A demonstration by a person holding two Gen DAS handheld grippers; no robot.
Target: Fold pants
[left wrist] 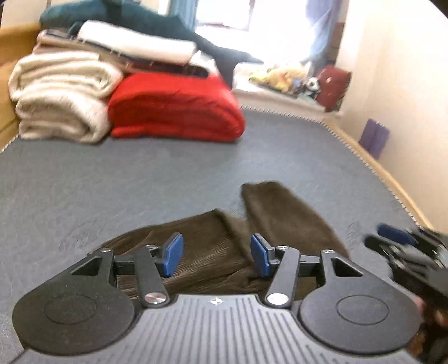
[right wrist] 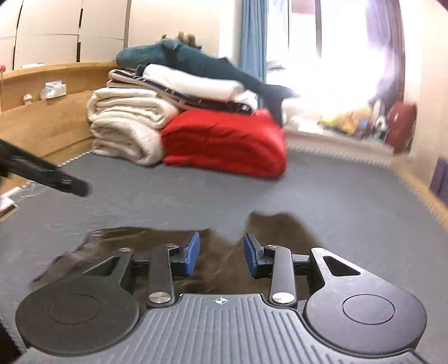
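Dark brown corduroy pants (left wrist: pixel 212 252) lie on the grey bed cover (left wrist: pixel 112 182), one leg end (left wrist: pixel 268 204) reaching away from me. My left gripper (left wrist: pixel 217 253) hangs above them, jaws open, nothing between the blue pads. In the right wrist view the same pants (right wrist: pixel 280 226) lie below my right gripper (right wrist: pixel 221 253), which is open with a narrower gap and holds nothing. The right gripper (left wrist: pixel 397 243) also shows blurred at the right edge of the left wrist view. The left gripper's black body (right wrist: pixel 44 170) pokes in at the left of the right wrist view.
At the far end of the bed stand a folded red blanket (left wrist: pixel 176 109), cream blankets (left wrist: pixel 61 95) and a teal cloth (left wrist: pixel 126 19) on top. A wooden headboard (right wrist: pixel 42 117) runs at the left, and a window sill with toys (left wrist: pixel 282 75) lies at the back right.
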